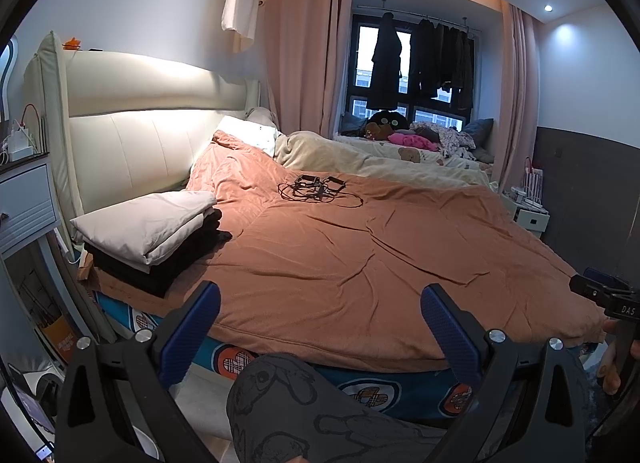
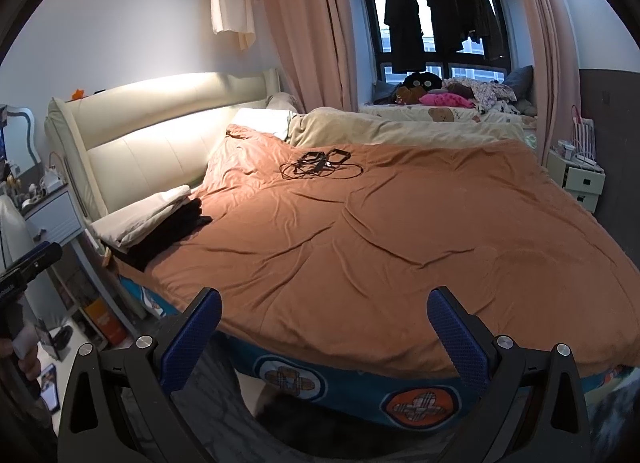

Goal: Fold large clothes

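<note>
A stack of folded clothes sits at the bed's near left corner by the headboard: a pale grey folded garment (image 1: 154, 223) on top of folded black ones (image 1: 160, 263). The stack also shows in the right wrist view (image 2: 148, 219). My left gripper (image 1: 320, 327) is open and empty, held off the bed's near edge above my patterned grey trouser leg (image 1: 304, 403). My right gripper (image 2: 324, 331) is open and empty, also off the near edge. Each gripper shows at the other view's edge, the right one (image 1: 608, 299) and the left one (image 2: 28, 267).
An orange-brown duvet (image 1: 380, 255) covers the bed. A tangle of black cables and small devices (image 1: 316, 187) lies mid-bed. A beige blanket (image 1: 360, 159) is bunched at the far side. Nightstands stand left (image 1: 24, 203) and right (image 2: 580, 179). Dark clothes (image 2: 440, 15) hang at the window.
</note>
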`<action>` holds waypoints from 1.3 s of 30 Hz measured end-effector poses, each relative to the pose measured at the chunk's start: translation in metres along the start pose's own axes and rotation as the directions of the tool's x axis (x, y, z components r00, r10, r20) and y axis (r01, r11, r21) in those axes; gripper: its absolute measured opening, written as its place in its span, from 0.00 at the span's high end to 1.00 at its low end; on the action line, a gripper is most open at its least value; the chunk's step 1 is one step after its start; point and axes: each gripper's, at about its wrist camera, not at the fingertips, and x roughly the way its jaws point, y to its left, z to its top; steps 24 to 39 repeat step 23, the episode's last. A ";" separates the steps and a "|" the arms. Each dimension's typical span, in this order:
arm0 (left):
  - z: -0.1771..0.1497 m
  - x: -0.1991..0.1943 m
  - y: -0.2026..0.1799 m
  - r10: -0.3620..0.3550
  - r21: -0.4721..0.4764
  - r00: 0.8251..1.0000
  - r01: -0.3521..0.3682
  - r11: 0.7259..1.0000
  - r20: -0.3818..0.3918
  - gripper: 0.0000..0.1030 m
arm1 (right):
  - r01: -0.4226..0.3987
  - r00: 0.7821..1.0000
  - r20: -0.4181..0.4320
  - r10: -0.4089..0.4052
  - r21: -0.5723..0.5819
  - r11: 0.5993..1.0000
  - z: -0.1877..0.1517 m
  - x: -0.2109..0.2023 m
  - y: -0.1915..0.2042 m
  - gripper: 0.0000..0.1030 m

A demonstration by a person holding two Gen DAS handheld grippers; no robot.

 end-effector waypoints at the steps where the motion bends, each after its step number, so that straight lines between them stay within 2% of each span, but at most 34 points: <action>1: 0.000 0.000 0.000 0.001 0.001 1.000 -0.001 1.000 0.000 0.01 | 0.001 1.000 0.000 -0.001 0.000 1.000 0.001 0.000 0.000 0.00; 18: 0.006 0.005 -0.007 -0.002 0.027 1.000 0.001 1.000 0.022 0.01 | 0.007 1.000 -0.013 -0.007 0.005 1.000 0.001 0.008 -0.003 0.00; 23: 0.010 0.018 -0.012 -0.003 0.034 1.000 0.003 0.999 0.011 0.01 | 0.013 1.000 -0.010 -0.013 0.021 1.000 0.004 0.017 -0.009 0.00; 39: 0.010 0.018 -0.012 -0.003 0.034 1.000 0.003 0.999 0.011 0.01 | 0.013 1.000 -0.010 -0.013 0.021 1.000 0.004 0.017 -0.009 0.00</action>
